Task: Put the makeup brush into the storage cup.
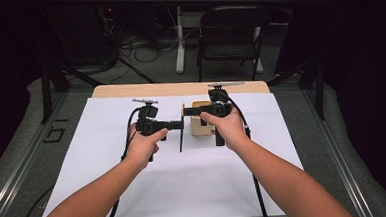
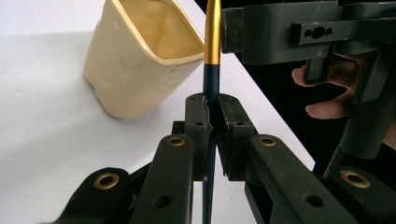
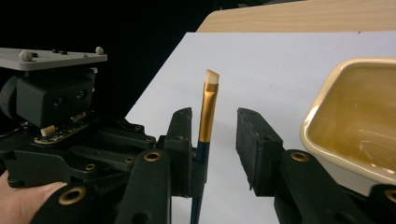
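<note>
A paintbrush (image 2: 212, 37) with a dark blue handle, gold ferrule and pale bristles (image 3: 212, 76) stands upright, and my left gripper (image 2: 211, 105) is shut on its handle. My right gripper (image 3: 217, 119) faces it from the other side. Its jaws straddle the ferrule: the brush (image 3: 208, 107) lies against one pad, and a clear gap separates it from the other. In the high view both grippers, left (image 1: 178, 124) and right (image 1: 186, 111), meet at the brush (image 1: 181, 136) over the middle of the table. A cream cup (image 1: 201, 124) stands just beyond, empty.
A white sheet (image 1: 185, 189) covers the wooden table (image 1: 180, 88). The cream cup (image 3: 322, 112) sits close to my right gripper's outer jaw. A dark chair (image 1: 229, 31) and cables lie on the floor behind the table. The hand (image 2: 322, 93) holding the right gripper shows in the left gripper view.
</note>
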{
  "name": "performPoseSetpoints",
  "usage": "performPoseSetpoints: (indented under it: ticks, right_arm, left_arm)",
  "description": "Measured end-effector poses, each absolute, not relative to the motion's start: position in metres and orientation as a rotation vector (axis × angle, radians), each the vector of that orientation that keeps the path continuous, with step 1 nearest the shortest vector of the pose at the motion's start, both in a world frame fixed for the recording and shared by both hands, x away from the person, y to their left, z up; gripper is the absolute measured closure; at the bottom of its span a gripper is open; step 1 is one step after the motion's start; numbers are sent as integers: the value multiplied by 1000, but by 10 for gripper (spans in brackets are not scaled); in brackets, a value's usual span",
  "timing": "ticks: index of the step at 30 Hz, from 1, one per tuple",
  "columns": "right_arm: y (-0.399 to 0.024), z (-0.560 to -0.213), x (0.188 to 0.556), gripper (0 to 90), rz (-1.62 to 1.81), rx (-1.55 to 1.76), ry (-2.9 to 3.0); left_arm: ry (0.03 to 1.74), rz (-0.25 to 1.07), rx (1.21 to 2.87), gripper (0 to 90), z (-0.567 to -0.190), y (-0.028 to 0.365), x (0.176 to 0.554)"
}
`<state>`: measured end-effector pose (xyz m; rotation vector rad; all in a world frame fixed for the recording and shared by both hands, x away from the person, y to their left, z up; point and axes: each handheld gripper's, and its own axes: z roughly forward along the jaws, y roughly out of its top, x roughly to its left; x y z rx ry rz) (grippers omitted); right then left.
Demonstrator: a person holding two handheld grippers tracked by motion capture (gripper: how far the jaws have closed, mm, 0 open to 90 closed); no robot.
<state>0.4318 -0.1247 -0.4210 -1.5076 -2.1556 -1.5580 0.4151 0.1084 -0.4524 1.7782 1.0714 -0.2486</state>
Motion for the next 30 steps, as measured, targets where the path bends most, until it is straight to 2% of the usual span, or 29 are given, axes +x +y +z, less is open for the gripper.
performPoseSetpoints:
  ticks: [14, 30]
  right_arm:
    - [-120, -426, 434, 699, -1532, -1516, -2119]
    - [-120, -428, 435, 826, -1487, -1532, -2093]
  left_arm:
    - [1057, -269, 1779, 834, -454, 103, 413]
    - [1047, -277, 1777, 835, -454, 99, 411]
